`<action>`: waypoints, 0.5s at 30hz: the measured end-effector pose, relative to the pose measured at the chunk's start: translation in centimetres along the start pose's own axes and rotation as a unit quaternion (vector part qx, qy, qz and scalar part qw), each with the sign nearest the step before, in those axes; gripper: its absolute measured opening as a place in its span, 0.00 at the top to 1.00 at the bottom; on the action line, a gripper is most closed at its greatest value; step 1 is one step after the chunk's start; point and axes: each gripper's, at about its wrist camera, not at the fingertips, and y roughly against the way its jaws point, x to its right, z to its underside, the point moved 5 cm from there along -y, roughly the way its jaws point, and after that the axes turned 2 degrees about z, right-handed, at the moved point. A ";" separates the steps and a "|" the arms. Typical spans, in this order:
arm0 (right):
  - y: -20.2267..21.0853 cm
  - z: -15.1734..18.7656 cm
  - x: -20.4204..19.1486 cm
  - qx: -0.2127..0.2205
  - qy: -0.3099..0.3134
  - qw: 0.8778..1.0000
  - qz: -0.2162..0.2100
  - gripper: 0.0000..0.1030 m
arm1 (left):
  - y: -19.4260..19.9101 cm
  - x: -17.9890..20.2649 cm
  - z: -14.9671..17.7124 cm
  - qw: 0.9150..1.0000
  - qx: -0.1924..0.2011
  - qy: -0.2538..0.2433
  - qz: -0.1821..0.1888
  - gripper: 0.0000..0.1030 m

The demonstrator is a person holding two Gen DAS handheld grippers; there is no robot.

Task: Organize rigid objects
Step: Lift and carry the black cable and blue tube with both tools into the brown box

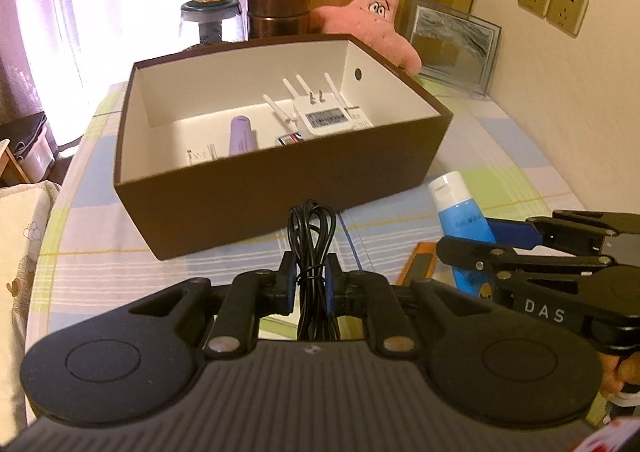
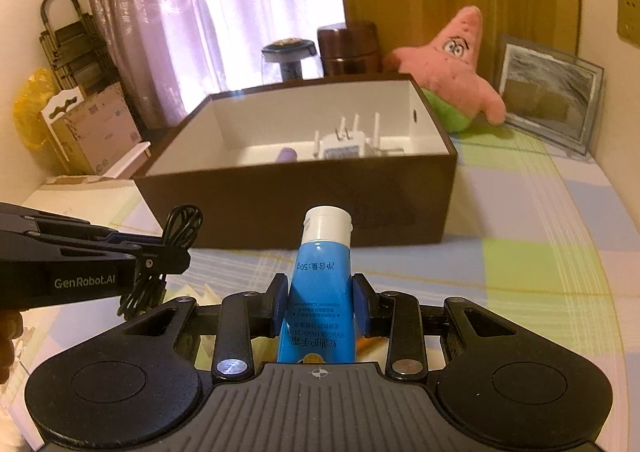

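Right now the left gripper (image 1: 311,279) is clamping a coiled black cable (image 1: 312,236), loops sticking up past its fingertips. Right gripper (image 2: 320,302) is pinching a blue hand-cream tube (image 2: 320,292) w/ white cap fwd. Brown box (image 2: 304,208) is sitting just ahead of both, w/ a white router (image 1: 324,114) & lilac tube (image 1: 242,134) inside.

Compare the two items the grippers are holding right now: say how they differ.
The left gripper is shut on a coiled black cable, thin, floppy and bundled in loops; the right gripper is shut on a blue hand cream tube, solid, smooth, with a white cap and printed text. The cable needs nearly closed jaws; the tube holds them wider apart. Both point toward the open brown box.
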 end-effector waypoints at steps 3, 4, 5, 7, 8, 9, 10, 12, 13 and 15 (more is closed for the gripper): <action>-0.3 -1.0 -0.5 0.007 0.005 1.000 -0.005 0.70 | 0.2 -0.5 -0.6 1.000 0.006 0.002 -0.004 0.89; -0.5 -1.3 -0.7 0.009 0.006 1.000 -0.007 0.70 | 0.3 -0.8 -0.8 1.000 0.008 0.002 -0.006 0.89; -0.6 -1.7 -0.9 0.011 0.008 1.000 -0.010 0.70 | 0.3 -1.0 -1.0 1.000 0.010 0.004 -0.007 0.89; -0.9 -2.4 -1.2 0.013 0.011 1.000 -0.015 0.70 | 0.4 -1.5 -1.4 1.000 0.014 0.005 -0.010 0.89; -1.0 -2.7 -1.3 0.015 0.012 1.000 -0.017 0.70 | 0.5 -1.8 -1.6 1.000 0.016 0.006 -0.011 0.89; -1.3 -3.1 -1.6 0.016 0.014 1.000 -0.021 0.70 | 0.6 -2.0 -1.8 1.000 0.018 0.007 -0.012 0.89; -1.5 -3.5 -1.8 0.016 0.015 0.999 -0.024 0.70 | 0.6 -2.2 -2.1 1.000 0.020 0.007 -0.013 0.89; -1.9 -4.2 -2.3 0.018 0.016 0.999 -0.031 0.70 | 0.6 -2.7 -2.6 1.000 0.022 0.008 -0.015 0.89; -2.1 -4.6 -2.4 0.017 0.016 0.999 -0.036 0.70 | 0.6 -2.9 -2.8 1.000 0.023 0.008 -0.016 0.89; -2.7 -5.4 -2.8 0.016 0.013 0.999 -0.046 0.70 | 0.6 -3.4 -3.4 0.999 0.026 0.009 -0.018 0.89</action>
